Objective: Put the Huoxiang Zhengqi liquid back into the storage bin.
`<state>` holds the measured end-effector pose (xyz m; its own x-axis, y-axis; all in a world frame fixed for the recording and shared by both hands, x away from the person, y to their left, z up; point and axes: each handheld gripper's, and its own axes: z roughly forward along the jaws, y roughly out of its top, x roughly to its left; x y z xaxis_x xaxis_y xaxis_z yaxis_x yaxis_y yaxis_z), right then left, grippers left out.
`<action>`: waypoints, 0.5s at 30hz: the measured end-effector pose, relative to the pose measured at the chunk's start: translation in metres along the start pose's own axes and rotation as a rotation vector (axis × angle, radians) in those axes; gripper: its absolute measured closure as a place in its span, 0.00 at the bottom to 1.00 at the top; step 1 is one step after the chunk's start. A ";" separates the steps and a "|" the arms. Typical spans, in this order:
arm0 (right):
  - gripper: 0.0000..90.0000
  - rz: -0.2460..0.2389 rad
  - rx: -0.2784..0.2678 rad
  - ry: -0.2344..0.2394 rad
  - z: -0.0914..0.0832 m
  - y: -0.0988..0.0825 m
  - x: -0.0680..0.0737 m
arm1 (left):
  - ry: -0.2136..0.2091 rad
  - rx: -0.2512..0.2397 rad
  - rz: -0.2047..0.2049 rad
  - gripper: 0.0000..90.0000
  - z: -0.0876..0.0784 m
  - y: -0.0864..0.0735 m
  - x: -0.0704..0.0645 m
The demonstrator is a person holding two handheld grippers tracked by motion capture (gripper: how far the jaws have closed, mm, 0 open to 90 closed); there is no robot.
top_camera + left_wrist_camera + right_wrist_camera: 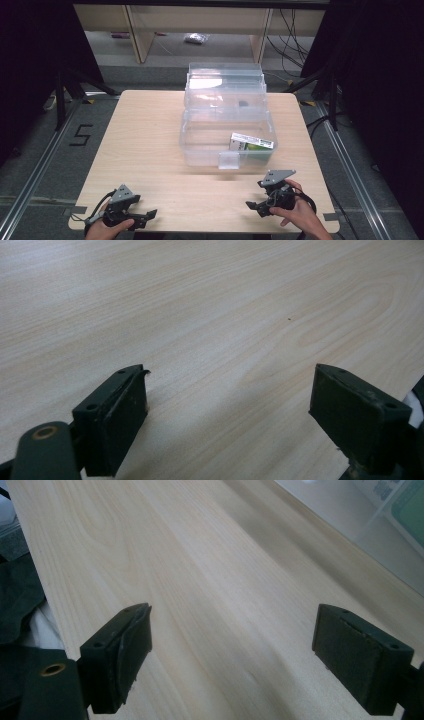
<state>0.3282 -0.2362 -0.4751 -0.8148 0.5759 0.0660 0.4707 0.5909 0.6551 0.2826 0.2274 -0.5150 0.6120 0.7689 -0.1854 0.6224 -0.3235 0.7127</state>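
A clear plastic box (227,127) with its lid tipped back stands at the middle rear of the light wooden table (145,140). Inside it, at the right, lies a small green and white carton (251,144). My left gripper (146,216) rests near the front left edge, pointing right, open with nothing in it; its view shows both jaws wide apart over bare wood (230,405). At the front right, my right gripper (255,200) points left, open and empty (232,645). The box wall (370,535) crosses the upper right corner of the right gripper view.
A hand holds each gripper at the table's front edge. Beyond the table are a wooden shelf frame (140,35), cables on the floor (292,42) and dark stands at both sides. A floor mark reads 5 (80,135).
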 end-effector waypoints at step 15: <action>0.19 -0.040 0.021 -0.041 -0.001 -0.010 0.004 | -0.003 -0.018 -0.019 0.16 0.001 0.000 -0.002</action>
<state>0.3197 -0.2404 -0.4812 -0.8187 0.5741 0.0086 0.4454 0.6256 0.6406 0.2821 0.2255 -0.5156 0.6017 0.7730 -0.2009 0.6248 -0.2989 0.7213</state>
